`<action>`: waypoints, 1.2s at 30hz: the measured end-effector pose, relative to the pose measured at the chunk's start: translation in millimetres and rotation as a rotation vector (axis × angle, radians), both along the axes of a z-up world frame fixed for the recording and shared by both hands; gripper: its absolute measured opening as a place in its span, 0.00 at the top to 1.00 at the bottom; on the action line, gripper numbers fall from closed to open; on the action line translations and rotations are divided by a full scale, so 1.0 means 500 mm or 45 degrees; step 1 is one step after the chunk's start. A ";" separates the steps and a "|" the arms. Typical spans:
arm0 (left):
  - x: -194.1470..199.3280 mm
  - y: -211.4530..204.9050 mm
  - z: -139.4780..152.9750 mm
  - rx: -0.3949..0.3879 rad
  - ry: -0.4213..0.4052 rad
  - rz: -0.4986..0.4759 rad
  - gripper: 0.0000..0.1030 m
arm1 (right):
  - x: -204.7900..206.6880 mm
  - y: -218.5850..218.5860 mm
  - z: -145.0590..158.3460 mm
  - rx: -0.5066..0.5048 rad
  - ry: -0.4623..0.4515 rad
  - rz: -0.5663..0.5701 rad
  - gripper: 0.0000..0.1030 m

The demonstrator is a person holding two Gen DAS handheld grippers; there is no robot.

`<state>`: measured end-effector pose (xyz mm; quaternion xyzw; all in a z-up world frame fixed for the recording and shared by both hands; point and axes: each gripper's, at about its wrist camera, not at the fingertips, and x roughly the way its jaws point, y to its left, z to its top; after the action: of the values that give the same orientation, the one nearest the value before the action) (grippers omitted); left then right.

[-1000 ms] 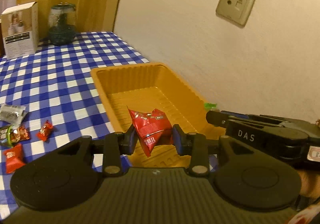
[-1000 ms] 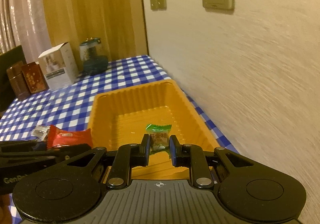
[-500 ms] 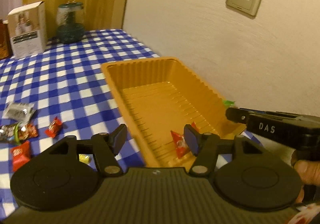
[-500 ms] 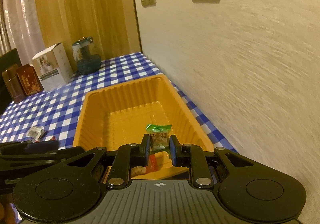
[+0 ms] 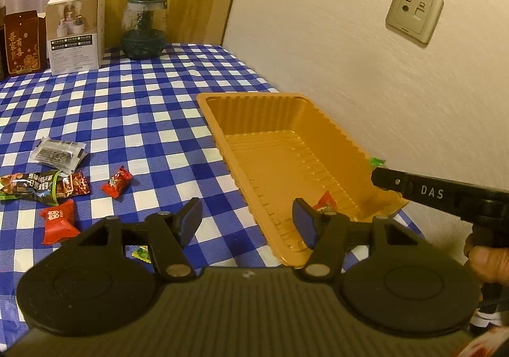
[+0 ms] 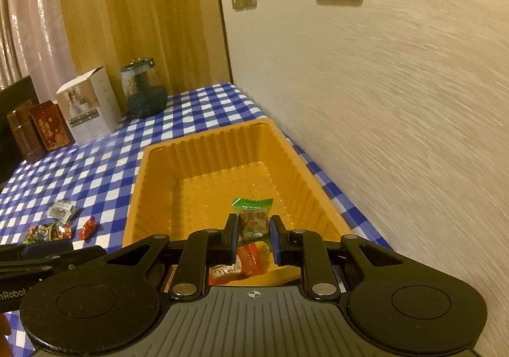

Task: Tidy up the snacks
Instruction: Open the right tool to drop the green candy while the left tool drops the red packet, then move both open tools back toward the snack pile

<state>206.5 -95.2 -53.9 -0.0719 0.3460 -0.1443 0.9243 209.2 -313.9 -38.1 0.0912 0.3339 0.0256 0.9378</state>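
Kept my right gripper (image 6: 253, 241) pinched on green-topped wrapped candy (image 6: 252, 217), hovering over near end of orange ribbed plastic tray (image 6: 203, 163) so drop would land inside. My left gripper (image 5: 247, 222) spread wide, empty. Red packet (image 6: 246, 263) lay in tray's near end. More wrapped snacks (image 5: 44, 186) waited left on checked cloth.

Orange ribbed tray (image 6: 219, 147), red snack (image 6: 251, 263) inside, wrapped snacks (image 5: 60, 194) on tablecloth

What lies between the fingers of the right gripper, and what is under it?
In the right wrist view, the right gripper is shut on a green-topped candy. Below it, a red snack packet lies in the orange tray.
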 end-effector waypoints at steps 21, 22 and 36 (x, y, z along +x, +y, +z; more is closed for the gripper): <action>-0.068 0.059 -0.005 0.033 0.034 0.082 0.43 | -0.057 0.001 0.020 0.057 -0.015 -0.011 0.39; -0.075 0.064 -0.002 0.034 0.032 0.090 0.43 | -0.062 0.003 0.025 0.057 -0.017 -0.011 0.39; -0.163 0.179 0.038 0.063 -0.007 0.244 0.42 | -0.121 0.105 0.109 0.081 -0.099 0.095 0.39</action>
<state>125.1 -5.5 -35.1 -0.0814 0.3386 -0.0469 0.9362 148.7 -261.3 16.3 0.1072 0.2995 0.0746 0.9451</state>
